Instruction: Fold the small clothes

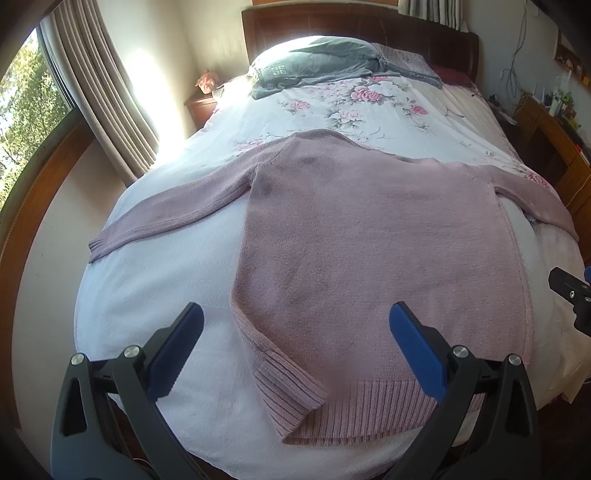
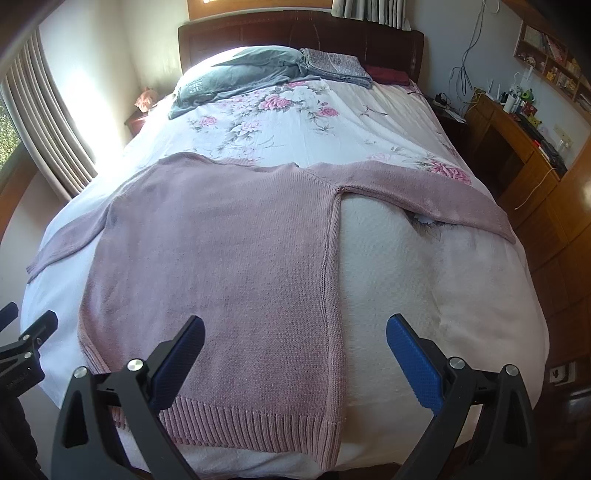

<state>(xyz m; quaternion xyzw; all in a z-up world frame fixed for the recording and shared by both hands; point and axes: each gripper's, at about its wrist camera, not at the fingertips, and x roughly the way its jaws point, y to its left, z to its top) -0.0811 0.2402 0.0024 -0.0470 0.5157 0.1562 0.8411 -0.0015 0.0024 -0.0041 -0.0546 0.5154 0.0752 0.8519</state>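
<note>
A dusty-pink knit sweater point(image 1: 369, 236) point(image 2: 221, 266) lies flat on the bed, ribbed hem toward me and both sleeves spread sideways. Its lower left hem corner point(image 1: 291, 395) is turned up over the body. My left gripper point(image 1: 295, 347) hovers open above that hem corner, blue pads wide apart and holding nothing. My right gripper point(image 2: 295, 354) is open too, above the sweater's right side seam near the hem. The right gripper's black tip point(image 1: 572, 295) shows at the right edge of the left wrist view; the left gripper point(image 2: 26, 343) shows at the left edge of the right wrist view.
The bed carries a white blanket point(image 1: 177, 295) and a floral sheet point(image 2: 295, 122). Grey clothing point(image 2: 236, 74) and folded fabric point(image 2: 332, 66) rest by the dark headboard point(image 2: 295, 33). A wooden desk point(image 2: 517, 147) stands to the right, curtains point(image 1: 99, 81) and a window to the left.
</note>
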